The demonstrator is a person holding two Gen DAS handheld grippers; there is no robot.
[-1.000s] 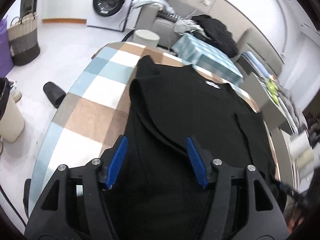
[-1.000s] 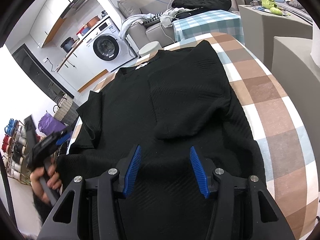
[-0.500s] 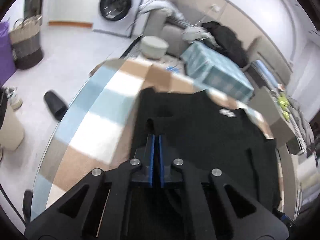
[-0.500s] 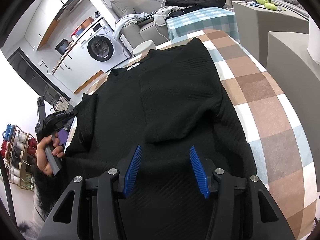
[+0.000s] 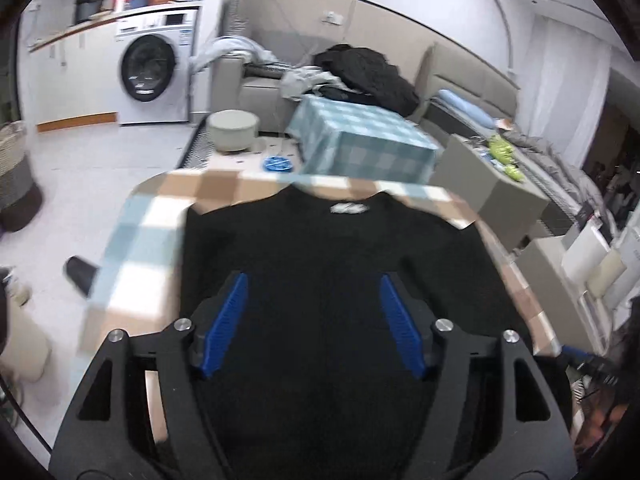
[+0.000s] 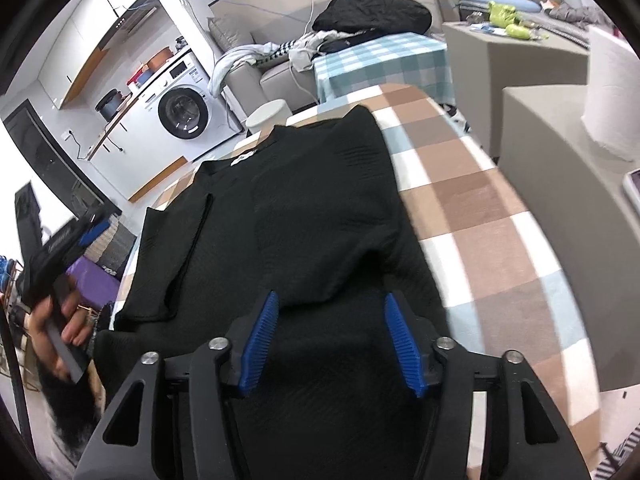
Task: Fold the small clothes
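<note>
Our black top [image 5: 332, 264] lies flat on the checked surface [image 6: 492, 216], both sleeves folded inward. Both tools, left [image 5: 314, 320] and right [image 6: 332, 340], hover above its hem, jaws opening, empty. We should pinch both hem corners evenly, then lift together toward the collar.

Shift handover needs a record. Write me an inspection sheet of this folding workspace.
Surface: table under a brown, blue and white checked cloth.
Job's things: black knit top lying flat, both sleeves folded inward, white neck label away from the person.
Clutter: nothing seen on the table besides the top.
Grippers: left gripper opening, nothing between its jaws; right gripper opening above the hem, empty.
Cables: wall cable hanging from a socket.
Surroundings: white front-loading washing machine, grey sofa heaped with clothes, round pale stool.
</note>
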